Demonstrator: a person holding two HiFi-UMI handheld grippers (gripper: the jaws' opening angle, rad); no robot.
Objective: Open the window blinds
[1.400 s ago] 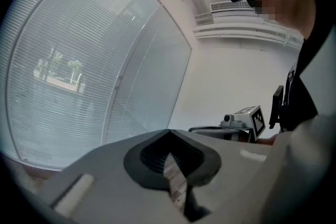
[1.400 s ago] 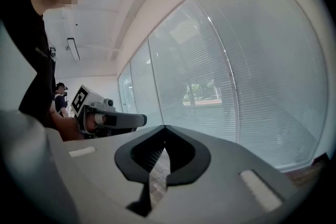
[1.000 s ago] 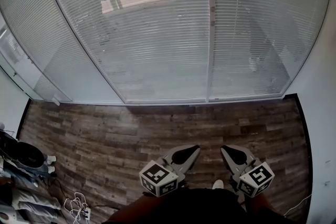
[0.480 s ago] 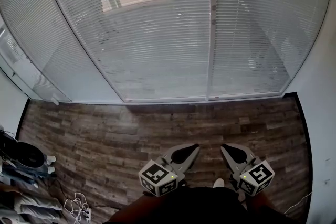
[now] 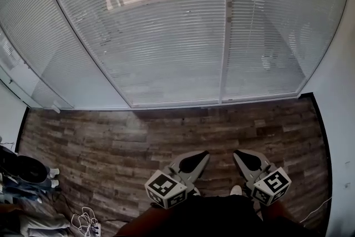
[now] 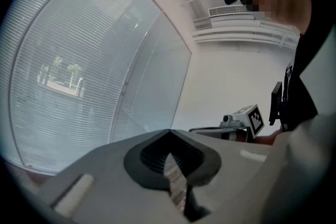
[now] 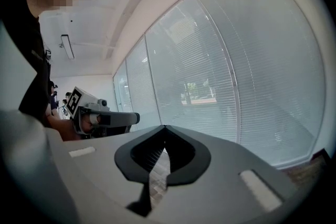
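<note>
**Blinds down, both tongs shut and empty**

The biggest thing here is the window blinds. They fill the whole far side of the scene, panel after panel, and hang right down to where the glass meets the floor. You can faintly make out trees and a paved patch outside through the slats. A pale vertical frame post splits the panels right of centre.

Below that is the wood plank floor, grey-brown, running from the foot of the blinds to the near edge. A plain white wall closes off the right side.

The person stands at the near edge in dark clothes, well back from the blinds, with a strip of bare floor in between.

The left gripper and right gripper sit side by side low in front of the person, both aimed toward the blinds and neither touching them. In each gripper's own view the jaws meet at the tips. Nothing is pinched between them, and you only see floor through the gap in the dark pads. So both tongs are closed and holding nothing.

Each one has its marker cube at the near end, the left one and the right one.

Off in the near left corner there's some clutter: a dark round thing I can't identify and a tangle of white cable.
</note>
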